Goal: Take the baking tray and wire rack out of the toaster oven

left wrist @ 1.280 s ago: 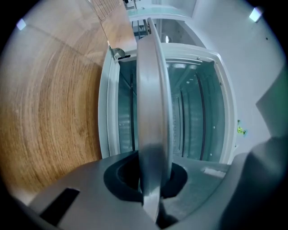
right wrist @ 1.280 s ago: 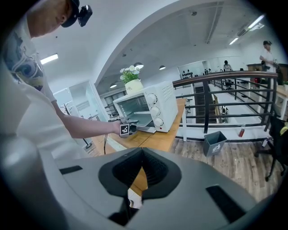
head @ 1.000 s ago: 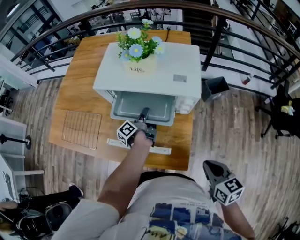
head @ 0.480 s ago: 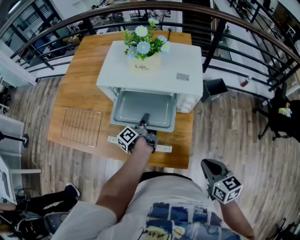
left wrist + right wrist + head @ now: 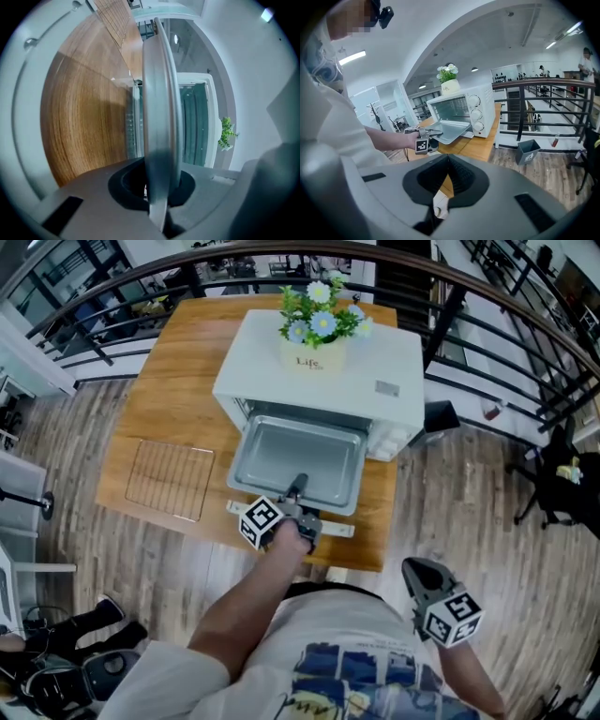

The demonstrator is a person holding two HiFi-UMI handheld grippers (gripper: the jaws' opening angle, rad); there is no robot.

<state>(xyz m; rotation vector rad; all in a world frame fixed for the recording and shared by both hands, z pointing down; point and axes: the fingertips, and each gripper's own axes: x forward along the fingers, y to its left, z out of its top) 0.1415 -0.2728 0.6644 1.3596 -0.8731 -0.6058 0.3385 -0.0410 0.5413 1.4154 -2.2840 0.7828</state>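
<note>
Two claws: my left claw point(image 5: 299, 487) is clamped tight on the front rim of the baking tray point(image 5: 292, 456). My right claw point(image 5: 412, 568) hangs low beside my body, its jaws closed together on nothing.
Baking tray, place: partway out of the mouth of the toaster oven point(image 5: 375, 367), above the counter point(image 5: 173, 381), level and open face up.
Baking tray, long axis: it runs side to side across the oven mouth. One long edge faces me, and I grip that edge near its middle.
Baking tray, left gripper view: edge-on, a grey band running straight away from my jaws toward the oven.
Wire rack point(image 5: 171, 480): flat on the counter to the left of the oven, well apart from the tray.
Flower pot point(image 5: 317, 351): upright on the oven's roof.
Hidden: the tray's rear part lies under the oven's roof, so I cannot tell how much of it is inside. My hand and the marker cube cover most of the left claw's body.
Hard to make out: a pale bar lies under the tray's front edge, and I cannot tell whether it belongs to the lowered door. The right claw's tips are small and dark in the head view.
</note>
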